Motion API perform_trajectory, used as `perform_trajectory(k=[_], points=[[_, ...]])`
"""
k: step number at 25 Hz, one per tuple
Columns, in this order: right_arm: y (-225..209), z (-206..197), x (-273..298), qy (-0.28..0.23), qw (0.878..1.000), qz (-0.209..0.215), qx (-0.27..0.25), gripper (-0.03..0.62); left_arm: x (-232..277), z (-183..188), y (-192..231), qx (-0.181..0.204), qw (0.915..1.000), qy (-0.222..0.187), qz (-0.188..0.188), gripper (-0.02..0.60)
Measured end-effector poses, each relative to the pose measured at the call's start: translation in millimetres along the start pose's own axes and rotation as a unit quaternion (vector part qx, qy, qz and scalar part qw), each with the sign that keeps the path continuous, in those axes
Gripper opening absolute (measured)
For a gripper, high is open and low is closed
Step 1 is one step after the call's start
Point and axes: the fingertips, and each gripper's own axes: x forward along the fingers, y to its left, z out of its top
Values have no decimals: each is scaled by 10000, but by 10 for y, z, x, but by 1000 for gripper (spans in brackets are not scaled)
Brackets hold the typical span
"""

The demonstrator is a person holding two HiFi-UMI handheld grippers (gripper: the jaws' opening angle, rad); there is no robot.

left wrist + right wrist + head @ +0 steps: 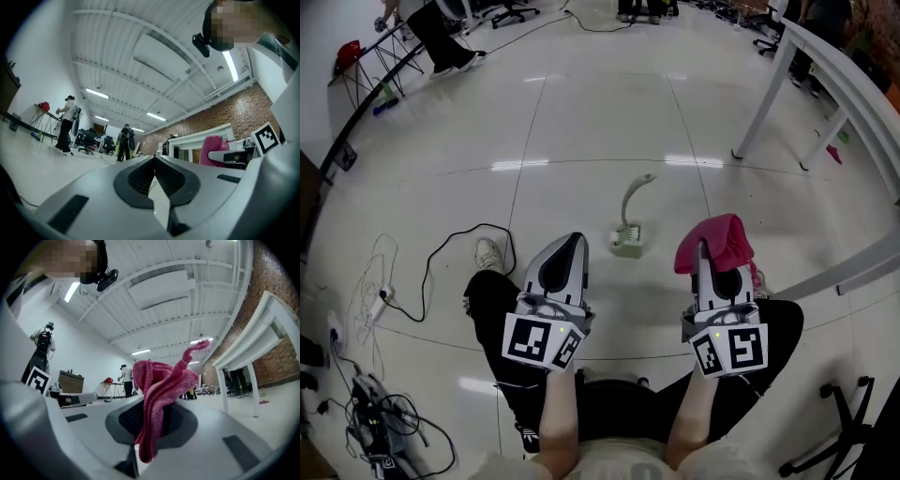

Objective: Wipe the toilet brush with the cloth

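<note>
Left tongs shut and empty, right tongs clamped on the pink cloth [719, 239], toilet brush [630, 214] on the floor [581, 122] ahead.
Far left, I see a black cable [441, 258] looping across the tile toward my shoe [490, 253], so that edge is cluttered. My left gripper [575, 242] has its jaws pressed together with nothing between them. The brush stands upright just ahead, between the two grippers and touching neither, with open tile all round it and beyond. My right gripper [706, 248] pinches the cloth, which bunches over the tips and hides them in the head view. Further right, a white table leg [766, 89] and its rail fence that side. The brush's lower end is too small for me to read, and my legs are cut off at the bottom edge.
</note>
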Motion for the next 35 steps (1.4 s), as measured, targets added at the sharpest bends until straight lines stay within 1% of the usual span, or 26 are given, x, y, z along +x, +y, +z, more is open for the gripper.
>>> perform_trajectory(k=[3, 5, 7, 8, 10, 11, 14, 16, 17, 19, 21, 23, 25, 27, 29, 31, 35], points=[[-203, -34, 334, -98, 9999, -71, 53, 32, 370, -91, 151, 4, 9999, 89, -83, 5], [-315, -114, 482, -6, 9999, -116, 32, 32, 549, -138, 219, -39, 9999, 83, -84, 5], [-325, -149, 600, 77, 9999, -44, -58, 32, 689, -210, 268, -262, 9996, 36, -57, 5], [-304, -149, 660, 42, 10000, 37, -5, 32, 760, -284, 297, -378, 9993, 55, -52, 5], [-318, -176, 845, -91, 9998, 106, 164, 32, 967, -547, 413, -431, 9988, 218, -41, 5], [-371, -215, 963, -107, 9999, 50, 118, 32, 1092, -740, 487, -396, 9986, 354, -19, 5], [-629, -467, 1317, 75, 9989, -192, -417, 32, 1327, -1520, 654, -255, 9960, 851, 105, 5], [-815, -860, 1550, 269, 9976, -197, -606, 31, 1320, -2115, 730, -232, 9921, 1227, 140, 5], [-917, -1174, 1638, 448, 9969, -194, -617, 32, 1290, -2409, 760, -304, 9894, 1412, 134, 5], [-1133, -1993, 1681, 987, 9935, -272, -489, 32, 1212, -2975, 775, -499, 9823, 1804, 78, 5], [-1236, -2880, 1552, 1572, 9866, -288, -318, 32, 1082, -3482, 716, -602, 9725, 2248, -28, 5], [-1192, -3659, 1423, 2061, 9782, -113, -226, 32, 976, -3878, 662, -744, 9638, 2560, -87, 5], [-1091, -4226, 1411, 2387, 9709, 163, -119, 32, 985, -4159, 647, -891, 9587, 2698, -122, 5], [-975, -4584, 1463, 2576, 9650, 494, 3, 32, 1046, -4345, 615, -877, 9556, 2800, -265, 5], [-876, -4790, 1497, 2699, 9597, 779, 102, 32, 1078, -4460, 573, -807, 9523, 2913, -415, 5], [-843, -4868, 1508, 2718, 9579, 903, 189, 32, 1105, -4510, 563, -821, 9508, 2950, -477, 5], [-810, -4870, 1469, 2718, 9567, 1016, 213, 32, 1139, -4514, 587, -815, 9512, 2937, -483, 5]])
